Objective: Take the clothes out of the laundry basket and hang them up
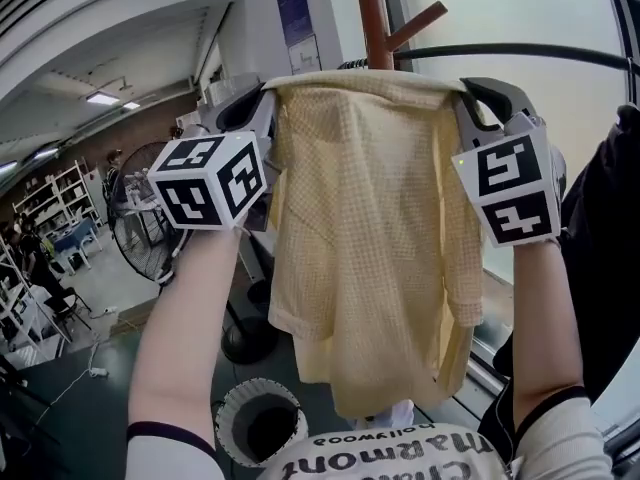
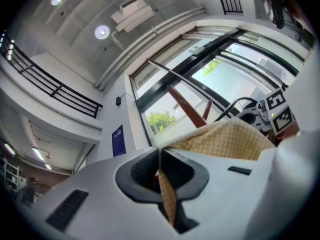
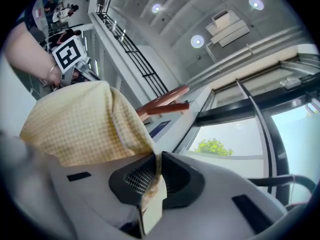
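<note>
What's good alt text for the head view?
A pale yellow waffle-knit shirt hangs stretched between the left claw and right claw, each shut on its top edge, in front of a brown wooden coat stand and a black horizontal rail. A white round basket stands below.

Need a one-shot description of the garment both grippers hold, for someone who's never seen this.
Find the brown wooden stand against the window. Right below it, the shirt hangs stretched between the left gripper and right gripper. It is pale yellow and waffle-textured, unlike the black fabric at its right.
</note>
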Tool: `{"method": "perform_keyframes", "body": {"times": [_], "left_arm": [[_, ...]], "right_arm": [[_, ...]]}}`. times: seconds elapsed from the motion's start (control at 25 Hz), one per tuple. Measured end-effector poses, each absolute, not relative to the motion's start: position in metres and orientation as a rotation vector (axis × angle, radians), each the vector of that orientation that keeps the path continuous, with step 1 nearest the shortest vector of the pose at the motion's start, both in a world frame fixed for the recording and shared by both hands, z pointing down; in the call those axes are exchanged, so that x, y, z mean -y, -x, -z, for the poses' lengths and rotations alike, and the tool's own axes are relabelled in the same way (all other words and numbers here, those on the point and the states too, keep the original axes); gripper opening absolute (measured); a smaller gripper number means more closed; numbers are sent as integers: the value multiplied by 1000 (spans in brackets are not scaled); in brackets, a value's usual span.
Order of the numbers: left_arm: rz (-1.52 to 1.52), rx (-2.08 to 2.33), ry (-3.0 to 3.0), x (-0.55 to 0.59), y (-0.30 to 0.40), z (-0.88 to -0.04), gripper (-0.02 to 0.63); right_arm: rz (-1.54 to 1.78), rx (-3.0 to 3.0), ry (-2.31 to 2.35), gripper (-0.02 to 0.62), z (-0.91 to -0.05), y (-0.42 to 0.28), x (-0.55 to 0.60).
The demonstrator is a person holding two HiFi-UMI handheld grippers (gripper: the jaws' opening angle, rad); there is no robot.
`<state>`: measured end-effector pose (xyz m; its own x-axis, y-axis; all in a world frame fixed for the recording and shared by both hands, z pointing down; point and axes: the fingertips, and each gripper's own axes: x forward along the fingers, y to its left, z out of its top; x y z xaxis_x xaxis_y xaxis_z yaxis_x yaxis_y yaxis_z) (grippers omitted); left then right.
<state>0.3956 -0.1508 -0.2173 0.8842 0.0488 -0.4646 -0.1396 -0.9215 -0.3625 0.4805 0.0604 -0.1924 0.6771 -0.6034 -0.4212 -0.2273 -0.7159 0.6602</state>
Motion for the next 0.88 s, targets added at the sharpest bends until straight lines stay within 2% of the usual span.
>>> {"method": "perform_keyframes", "body": {"times": [0.16,0.44,0.64,0.88], "left_arm": [[-504,-16,2667,162,-419,161,23],[-526,188,2662,122,-410,96,21],[-569,315,2726,94,-390,79,21],[-585,459,2891,85,-377,73,32]], "right_arm": [[763,717,-2262,49,136,-489,-44],[728,772,-2156,49,68,-477,-12],[720,1017,-2218,49,55,-441,8],[585,1233,-2464,51,56,-432,3]]}}
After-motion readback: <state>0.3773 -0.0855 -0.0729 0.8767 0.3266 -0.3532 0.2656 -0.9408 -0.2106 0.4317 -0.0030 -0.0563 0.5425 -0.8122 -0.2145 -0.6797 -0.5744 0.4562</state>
